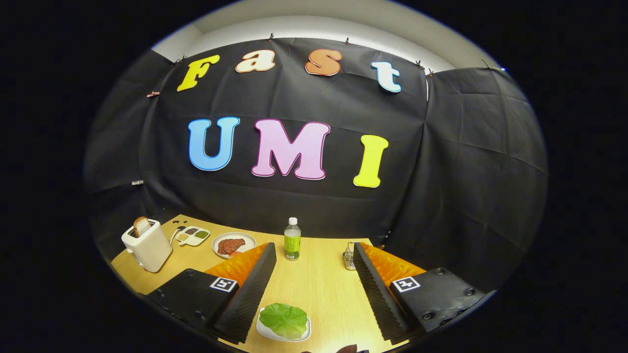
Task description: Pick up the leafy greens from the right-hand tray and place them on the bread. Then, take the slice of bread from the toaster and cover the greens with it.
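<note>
Tool [314, 289] of mine hangs above the wooden counter [319, 289] with its fingers spread wide, gripping nothing. Between them, close in, the leafy greens [283, 319] lie on a small white tray [267, 332]. Farther off stands a green-labelled bottle [292, 239]. To the far left, a plate [233, 244] carries bread, and a slice of bread [142, 225] pokes up from the white toaster [147, 245].

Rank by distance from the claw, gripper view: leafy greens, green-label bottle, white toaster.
Claw is open.
1. Green leafy lettuce on its white tray, between the fingers.
2. Clear plastic bottle with green label, ahead past the fingertips.
3. White toaster holding a bread slice, far left corner.
</note>
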`<state>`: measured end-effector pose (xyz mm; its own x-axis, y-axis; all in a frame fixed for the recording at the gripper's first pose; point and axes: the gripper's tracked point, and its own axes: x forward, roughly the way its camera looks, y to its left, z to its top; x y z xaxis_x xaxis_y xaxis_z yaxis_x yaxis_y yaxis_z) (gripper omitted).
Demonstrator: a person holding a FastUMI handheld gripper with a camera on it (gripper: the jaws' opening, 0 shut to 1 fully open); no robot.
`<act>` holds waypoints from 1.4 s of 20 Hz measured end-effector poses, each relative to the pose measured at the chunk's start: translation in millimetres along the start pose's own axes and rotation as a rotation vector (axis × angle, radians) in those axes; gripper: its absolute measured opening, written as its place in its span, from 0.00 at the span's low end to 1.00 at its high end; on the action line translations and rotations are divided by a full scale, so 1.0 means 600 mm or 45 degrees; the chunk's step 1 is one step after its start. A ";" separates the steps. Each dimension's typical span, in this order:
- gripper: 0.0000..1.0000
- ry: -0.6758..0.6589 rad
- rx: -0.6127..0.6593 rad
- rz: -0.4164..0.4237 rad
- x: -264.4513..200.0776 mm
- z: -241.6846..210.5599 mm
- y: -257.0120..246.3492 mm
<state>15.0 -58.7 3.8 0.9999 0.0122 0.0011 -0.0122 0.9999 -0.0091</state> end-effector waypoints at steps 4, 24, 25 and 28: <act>0.98 0.004 -0.001 0.011 0.001 -0.003 -0.005; 0.99 0.457 -0.057 0.299 0.063 -0.356 0.085; 0.99 0.489 -0.066 0.312 0.065 -0.379 0.090; 0.98 0.580 -0.085 0.338 0.070 -0.441 0.099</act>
<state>56.9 -1.0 -261.0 0.8618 0.2446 -0.4444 -0.2795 0.9601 -0.0135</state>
